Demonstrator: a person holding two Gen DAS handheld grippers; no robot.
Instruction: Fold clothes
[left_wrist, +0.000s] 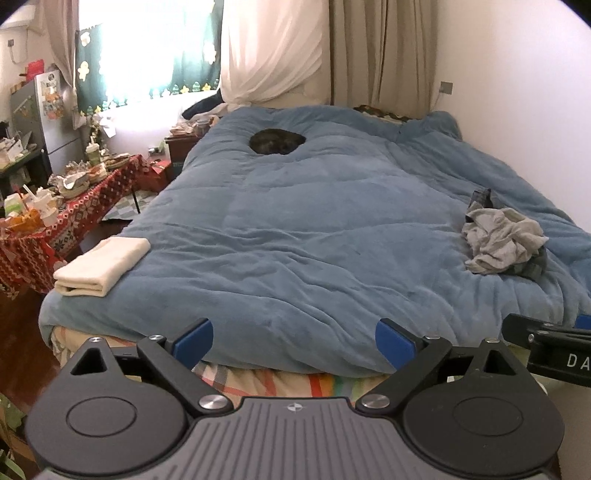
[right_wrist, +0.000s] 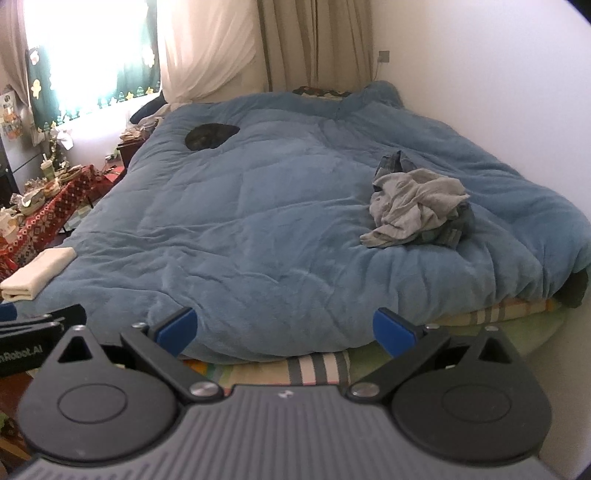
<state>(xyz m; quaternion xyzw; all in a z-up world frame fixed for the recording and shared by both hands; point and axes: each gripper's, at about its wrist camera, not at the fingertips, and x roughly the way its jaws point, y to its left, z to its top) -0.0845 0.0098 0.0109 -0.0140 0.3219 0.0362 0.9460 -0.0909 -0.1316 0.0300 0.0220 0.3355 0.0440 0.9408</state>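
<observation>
2 grippers hang at the foot of the bed, the left gripper and right gripper both with jaws spread wide and holding nothing. The crumpled grey garment lies right of centre in the right wrist view, over something darker. It looks light and limp; I'd pinch a loose outer edge. 1 folded cream cloth sits lower left.
</observation>
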